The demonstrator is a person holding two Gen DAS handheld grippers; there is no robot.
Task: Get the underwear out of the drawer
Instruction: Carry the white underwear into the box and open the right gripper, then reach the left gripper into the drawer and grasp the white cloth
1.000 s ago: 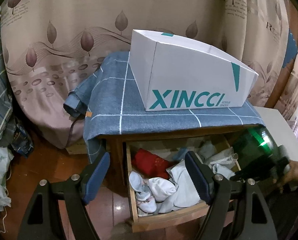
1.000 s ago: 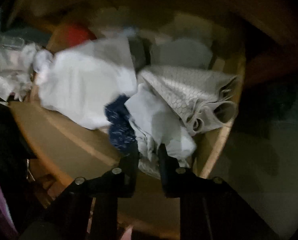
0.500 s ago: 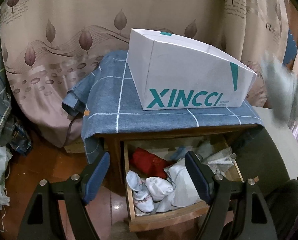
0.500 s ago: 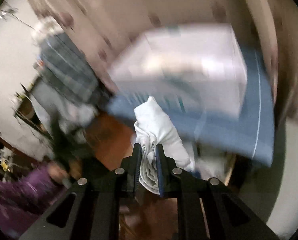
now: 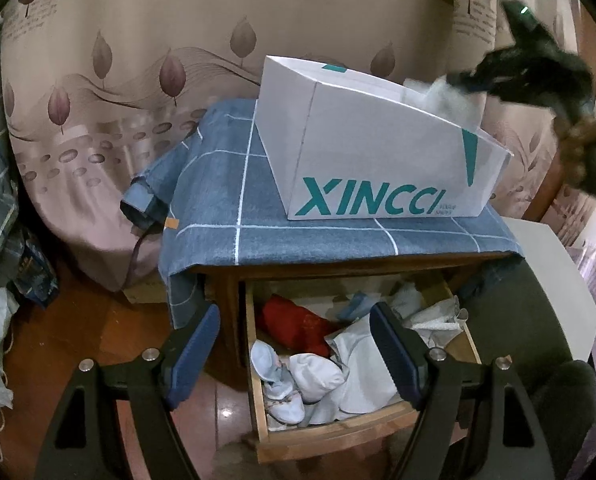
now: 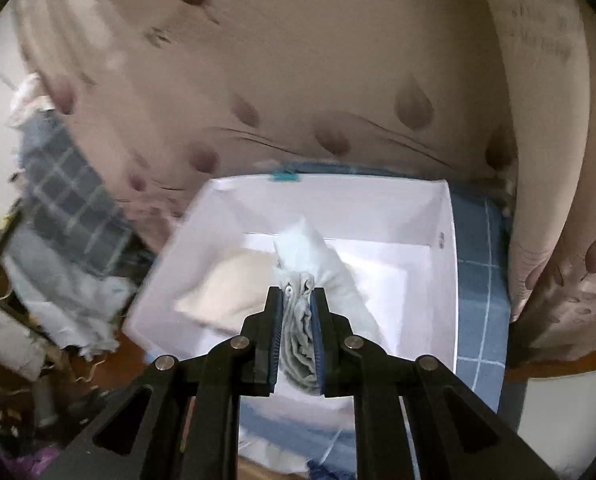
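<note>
Right gripper [image 6: 297, 300]: fingers closed tight on one bunched piece of white underwear [image 6: 303, 264], the cloth pinched between both pads and standing out beyond the tips. It is held over the open top of one white box [image 6: 443, 280]. In the left wrist view the same gripper [image 5: 463, 80] appears blurred at the box's far right corner, with the underwear [image 5: 441, 98] hanging at the rim. One pale folded item [image 6: 234, 284] already lies on the box floor.

Left gripper [image 5: 294, 348]: fingers spread wide, holding nothing and touching nothing, hovering in front of the drawer [image 5: 337, 436].

The box, marked XINCCI [image 5: 361, 204], stands on one blue checked cloth [image 5: 226, 208] covering the wooden cabinet. One drawer below is pulled out. Its contents: one red garment [image 5: 294, 326], several white and pale blue pieces heaped together [image 5: 317, 372]; an exact count cannot be made, as they overlap. A leaf-patterned curtain [image 5: 138, 60] hangs behind.
</note>
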